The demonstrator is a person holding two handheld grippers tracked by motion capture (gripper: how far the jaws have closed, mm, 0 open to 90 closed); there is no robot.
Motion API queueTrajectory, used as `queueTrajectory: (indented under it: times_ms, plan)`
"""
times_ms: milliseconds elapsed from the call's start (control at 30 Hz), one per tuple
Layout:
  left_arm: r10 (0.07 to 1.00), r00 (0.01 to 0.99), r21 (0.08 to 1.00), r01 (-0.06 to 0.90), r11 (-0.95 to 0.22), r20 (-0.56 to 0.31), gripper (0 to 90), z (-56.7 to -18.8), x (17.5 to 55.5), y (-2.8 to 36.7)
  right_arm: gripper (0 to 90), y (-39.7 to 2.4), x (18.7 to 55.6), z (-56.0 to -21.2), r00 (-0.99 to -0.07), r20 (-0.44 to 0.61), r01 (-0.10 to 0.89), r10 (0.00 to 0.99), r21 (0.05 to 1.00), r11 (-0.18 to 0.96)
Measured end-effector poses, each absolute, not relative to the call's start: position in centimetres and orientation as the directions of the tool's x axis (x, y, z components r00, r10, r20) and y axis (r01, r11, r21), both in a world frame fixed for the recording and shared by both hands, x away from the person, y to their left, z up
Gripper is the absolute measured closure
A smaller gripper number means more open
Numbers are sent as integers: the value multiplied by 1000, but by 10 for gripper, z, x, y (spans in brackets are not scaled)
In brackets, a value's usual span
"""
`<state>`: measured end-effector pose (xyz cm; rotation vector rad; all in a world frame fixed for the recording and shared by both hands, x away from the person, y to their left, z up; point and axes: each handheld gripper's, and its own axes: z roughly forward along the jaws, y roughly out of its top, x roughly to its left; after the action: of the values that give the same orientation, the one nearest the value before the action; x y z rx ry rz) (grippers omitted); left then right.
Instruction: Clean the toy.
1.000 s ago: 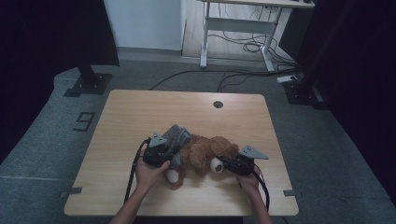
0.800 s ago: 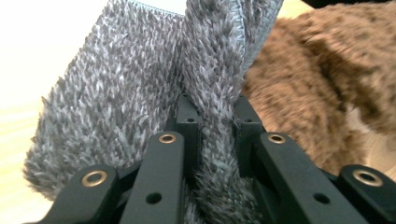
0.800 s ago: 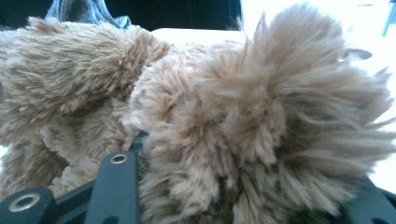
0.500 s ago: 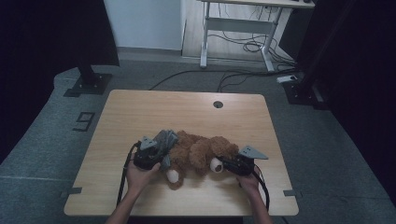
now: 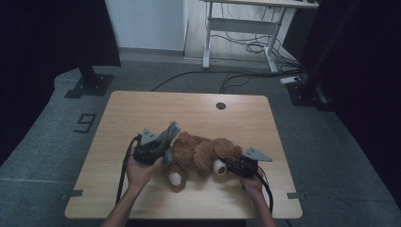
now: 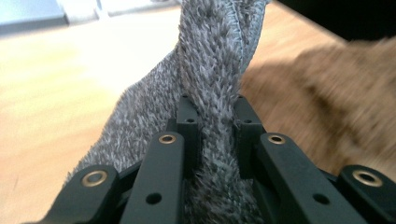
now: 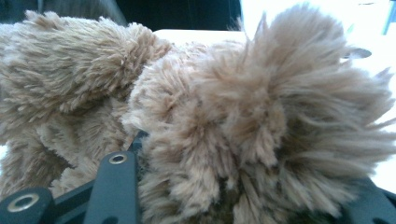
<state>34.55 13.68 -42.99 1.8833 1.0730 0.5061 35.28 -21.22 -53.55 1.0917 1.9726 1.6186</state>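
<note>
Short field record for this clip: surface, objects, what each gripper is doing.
surface: wooden table
objects: brown teddy bear lying on its side; grey fuzzy cloth at the bear's left end
left gripper: shut on the grey fuzzy cloth, cloth pinched between the jaws
right gripper: shut on the brown teddy bear, fur bunched between the jaws

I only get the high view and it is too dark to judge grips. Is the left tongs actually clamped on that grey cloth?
Observer: Yes. In the left gripper view the left tongs pinch a fold of the grey cloth between both jaws.
Operator: And the right one?
Observer: The right gripper view shows the right tongs buried in the teddy bear, fur bulging between the jaws.
Operator: Is the cloth taut?
Observer: It rises from the jaws in a twisted band.
</note>
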Motion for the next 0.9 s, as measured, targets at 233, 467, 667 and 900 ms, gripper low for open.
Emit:
queueTrajectory:
  times_ms: [233,467,667,900]
  plan:
    - [786,613,827,479,-295,-74,771,-426,370,87,469,-213,352,-536,-638,181,325,749,945,49]
    - [779,626,803,480,-353,-31,774,-468,369,73,385,-212,349,-534,-638,180,328,749,943,54]
    - [773,634,828,436,-353,-5,780,-476,349,77,180,-206,341,-524,-614,127,331,779,937,108]
    - [769,639,846,427,-320,-32,783,-481,334,82,107,-215,337,-492,-629,204,377,750,924,64]
